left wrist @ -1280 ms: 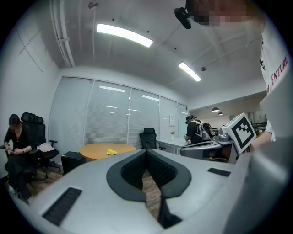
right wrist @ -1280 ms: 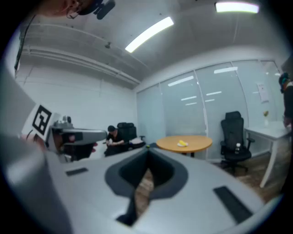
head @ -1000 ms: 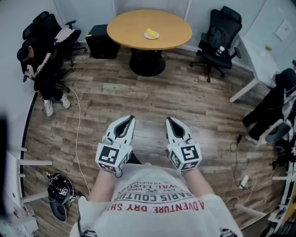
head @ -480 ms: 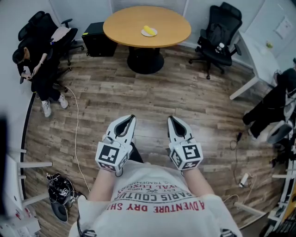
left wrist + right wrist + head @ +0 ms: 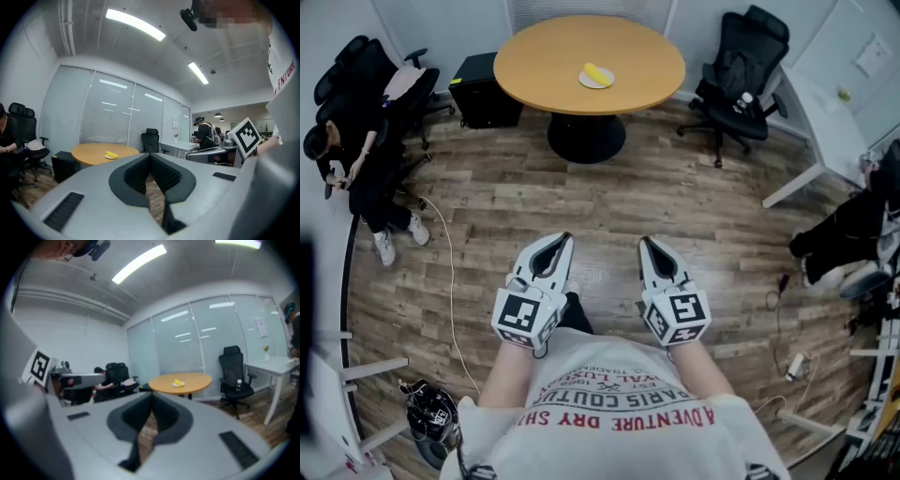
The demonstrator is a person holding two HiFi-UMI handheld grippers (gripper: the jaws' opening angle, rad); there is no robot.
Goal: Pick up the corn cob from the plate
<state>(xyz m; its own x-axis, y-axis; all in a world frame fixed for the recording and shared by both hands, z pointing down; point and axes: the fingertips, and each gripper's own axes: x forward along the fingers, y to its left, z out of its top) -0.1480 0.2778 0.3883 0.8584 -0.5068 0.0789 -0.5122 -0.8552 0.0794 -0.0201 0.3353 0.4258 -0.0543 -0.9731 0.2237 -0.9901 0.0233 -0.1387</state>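
Close to the person's chest, the left tongs (image 5: 565, 241) and right tongs (image 5: 643, 243) point forward side by side. Each pair is pinched together at the tips and grips nothing. Open wooden floor (image 5: 609, 192) lies between them and the round, tan worktop (image 5: 544, 56). Near its middle sits a small white plate (image 5: 586, 82) with the corn cob (image 5: 600, 72) lying on it, short and yellow, well apart from both tongs. A black box (image 5: 478, 89) stands left of the worktop and a black office chair (image 5: 741, 80) to its right.
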